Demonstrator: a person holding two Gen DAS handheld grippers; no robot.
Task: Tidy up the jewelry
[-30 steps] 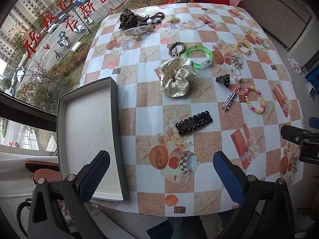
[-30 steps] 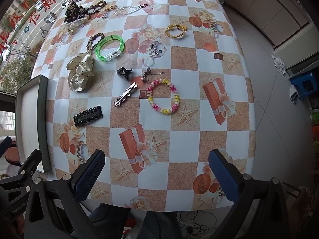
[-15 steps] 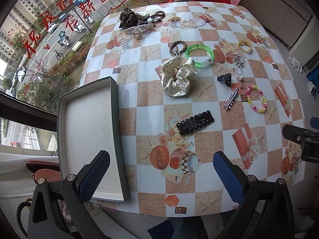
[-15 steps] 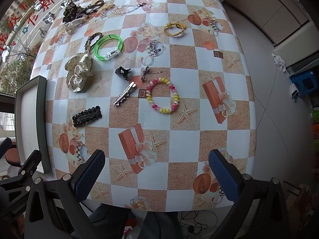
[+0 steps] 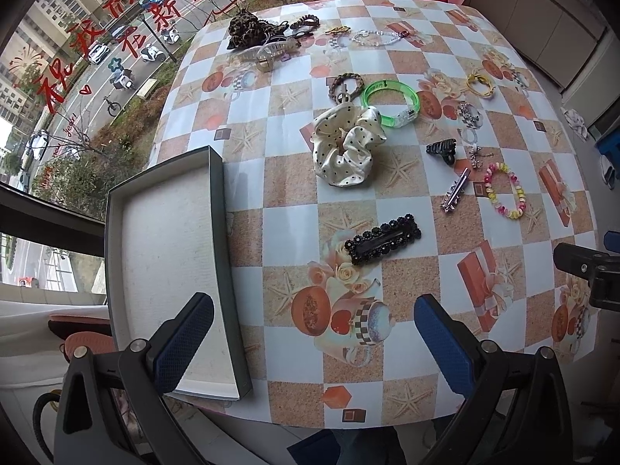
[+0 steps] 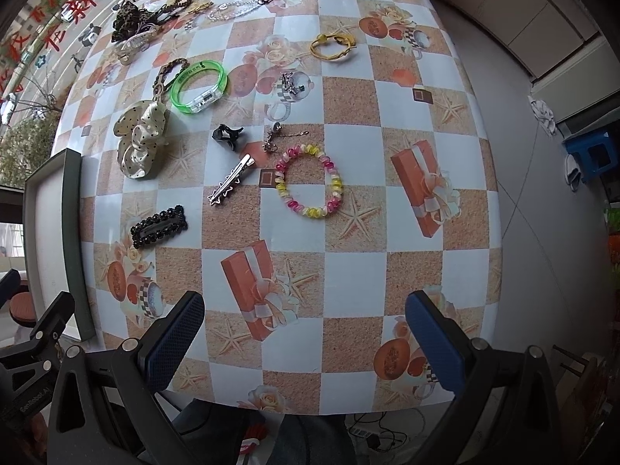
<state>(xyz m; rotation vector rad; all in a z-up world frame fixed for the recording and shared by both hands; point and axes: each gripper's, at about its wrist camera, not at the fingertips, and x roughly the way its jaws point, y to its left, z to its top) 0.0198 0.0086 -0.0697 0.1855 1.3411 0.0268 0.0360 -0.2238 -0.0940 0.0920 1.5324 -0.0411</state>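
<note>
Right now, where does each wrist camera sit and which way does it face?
Left wrist: on the left gripper, above the table's near edge, facing the tray and black clip; own open fingers show.
Right wrist: on the right gripper, further right, facing the bead bracelet; own open fingers show.
Shared: tray, clip, scrunchie.

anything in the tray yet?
No, the tray shows only its bare white lining, and the scrunchie and black hair clip lie on the tablecloth beside it.
</note>
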